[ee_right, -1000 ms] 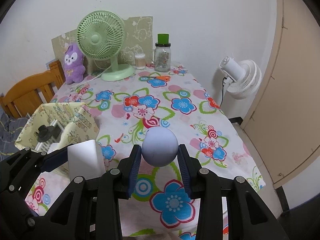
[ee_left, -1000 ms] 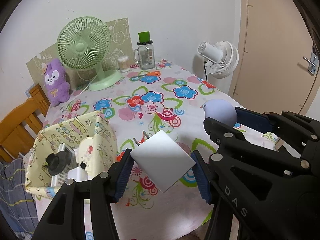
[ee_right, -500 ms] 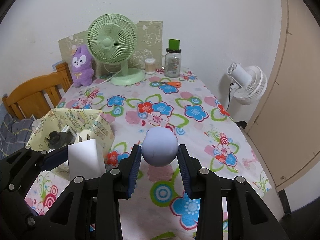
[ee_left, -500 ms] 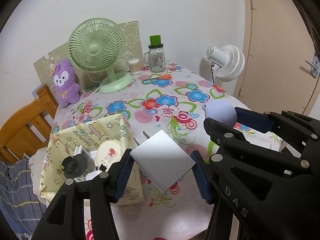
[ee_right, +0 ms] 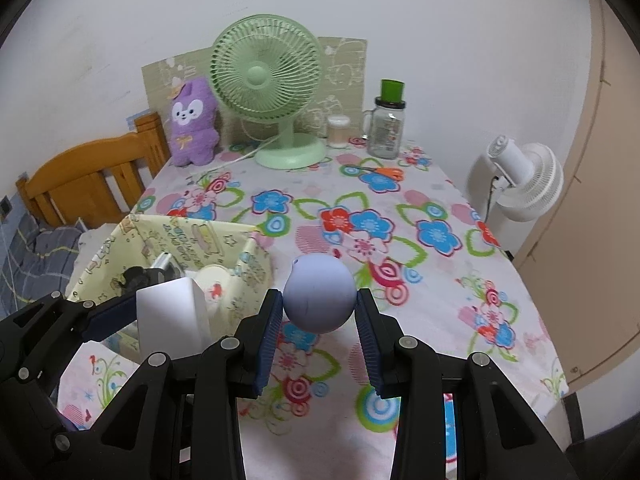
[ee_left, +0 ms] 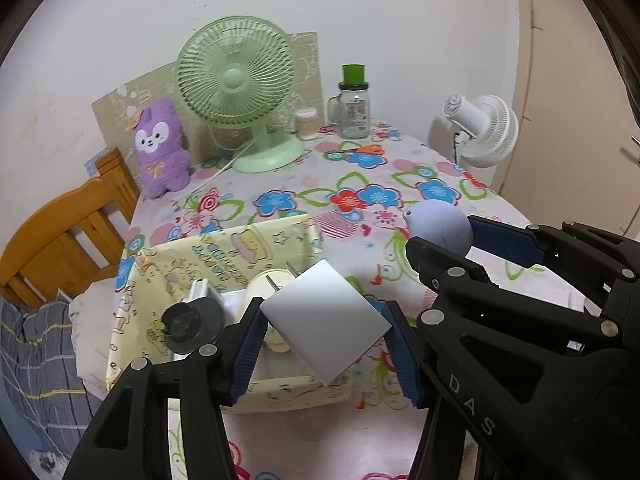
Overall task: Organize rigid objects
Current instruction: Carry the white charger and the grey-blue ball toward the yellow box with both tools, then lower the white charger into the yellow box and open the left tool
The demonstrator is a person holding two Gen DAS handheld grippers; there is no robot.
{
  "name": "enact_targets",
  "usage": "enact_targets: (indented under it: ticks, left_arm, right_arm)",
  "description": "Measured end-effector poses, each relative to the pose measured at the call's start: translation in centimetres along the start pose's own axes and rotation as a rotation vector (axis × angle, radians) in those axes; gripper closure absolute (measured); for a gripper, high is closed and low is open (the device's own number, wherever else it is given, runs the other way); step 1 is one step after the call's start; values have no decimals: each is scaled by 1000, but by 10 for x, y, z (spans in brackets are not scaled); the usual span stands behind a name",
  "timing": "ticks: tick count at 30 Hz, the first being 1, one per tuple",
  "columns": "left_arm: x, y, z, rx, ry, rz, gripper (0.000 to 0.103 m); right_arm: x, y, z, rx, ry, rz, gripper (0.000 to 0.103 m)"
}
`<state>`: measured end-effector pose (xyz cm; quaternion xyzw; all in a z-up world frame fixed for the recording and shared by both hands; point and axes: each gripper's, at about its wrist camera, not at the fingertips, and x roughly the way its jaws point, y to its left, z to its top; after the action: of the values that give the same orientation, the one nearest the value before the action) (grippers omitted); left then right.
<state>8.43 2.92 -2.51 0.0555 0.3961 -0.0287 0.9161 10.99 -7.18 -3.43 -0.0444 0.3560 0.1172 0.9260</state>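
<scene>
My left gripper (ee_left: 324,336) is shut on a white plug adapter (ee_left: 324,322), its two metal prongs pointing up-left, held just above the front of a yellow patterned storage box (ee_left: 224,252). The box holds a black round mount (ee_left: 192,322) and a cream round item (ee_left: 272,280). My right gripper (ee_right: 318,312) is shut on a lilac ball-shaped object (ee_right: 319,298), above the flowered tablecloth (ee_right: 400,240), to the right of the box (ee_right: 176,236). The adapter (ee_right: 170,316) also shows at the left of the right wrist view.
At the table's back stand a green desk fan (ee_left: 236,80), a purple plush toy (ee_left: 160,148), a glass jar with a green lid (ee_left: 354,108) and a small cotton-swab tub (ee_left: 306,124). Orange scissors (ee_left: 360,150) lie nearby. A white fan (ee_left: 480,128) stands beyond the right edge, a wooden chair (ee_left: 68,240) at the left.
Both grippers have shifted left over the table with their loads. The yellow box has come under the left gripper and the adapter now hangs over it.
</scene>
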Motion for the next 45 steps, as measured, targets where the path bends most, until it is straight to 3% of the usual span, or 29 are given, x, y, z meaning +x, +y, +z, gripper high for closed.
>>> enact_targets:
  ticks: [17, 41, 43, 45]
  left_arm:
    - [22, 48, -5, -71, 36, 27, 43]
    - [73, 79, -15, -135, 138, 8, 42]
    - [72, 79, -15, -133, 130, 5, 37]
    - [70, 80, -14, -142, 120, 2, 25]
  right_arm:
    - [36, 49, 16, -66, 41, 66, 63]
    - [83, 74, 26, -140, 84, 93, 63]
    - [83, 75, 26, -151, 82, 86, 63]
    - [82, 75, 26, -152, 80, 84, 63]
